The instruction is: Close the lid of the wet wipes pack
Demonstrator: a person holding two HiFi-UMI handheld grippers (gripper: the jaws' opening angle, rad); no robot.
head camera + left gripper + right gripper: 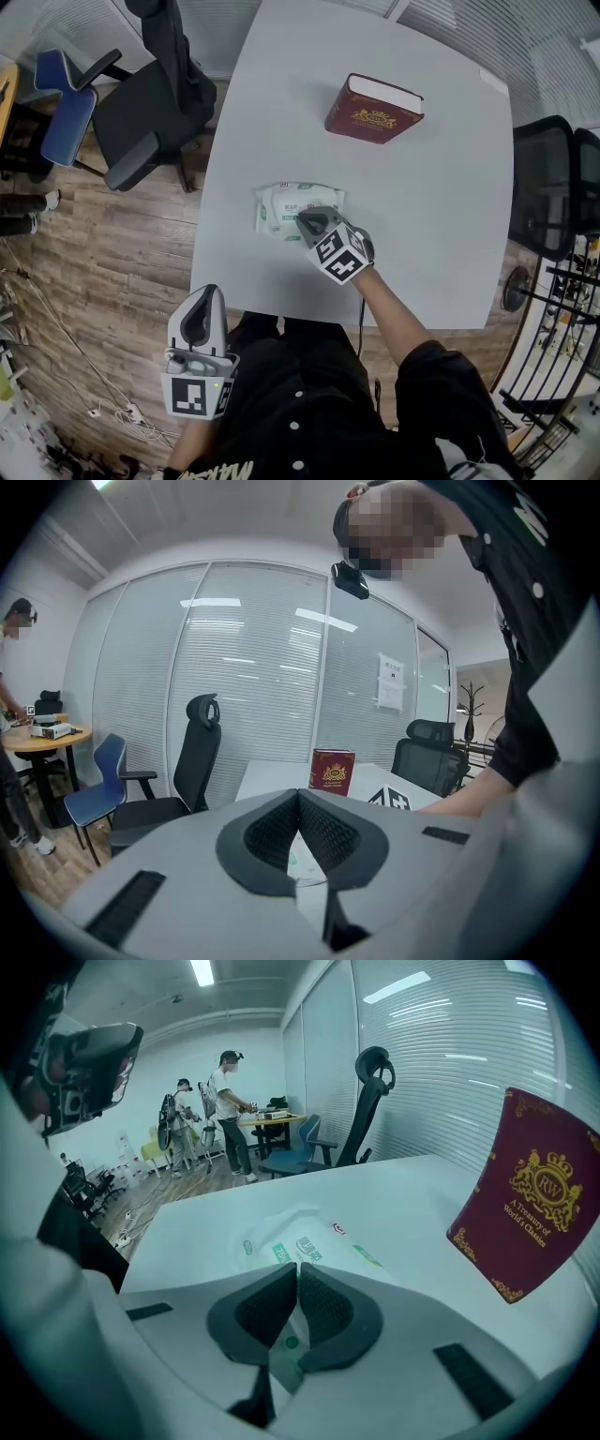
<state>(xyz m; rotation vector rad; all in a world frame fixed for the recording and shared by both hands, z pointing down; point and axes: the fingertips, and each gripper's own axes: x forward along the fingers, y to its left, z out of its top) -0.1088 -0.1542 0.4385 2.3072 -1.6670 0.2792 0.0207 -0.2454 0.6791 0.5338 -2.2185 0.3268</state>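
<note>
A white wet wipes pack [286, 204] with green print lies flat near the front middle of the white table [394, 225]. My right gripper [302, 220] is shut, nothing between its jaws, and its tips rest on the pack's top near its right side. In the right gripper view the pack [281, 1237] lies just past the closed tips [297, 1267]; the lid is hidden under them. My left gripper [201, 302] is held off the table's front left corner, shut and empty, its tips [298, 794] pointing across the table.
A dark red book [372, 109] lies at the far right of the table, also visible as the book [532, 1206] in the right gripper view. A black office chair [155, 94] stands left of the table, a blue chair [64, 103] beyond it, another black chair [544, 187] at the right.
</note>
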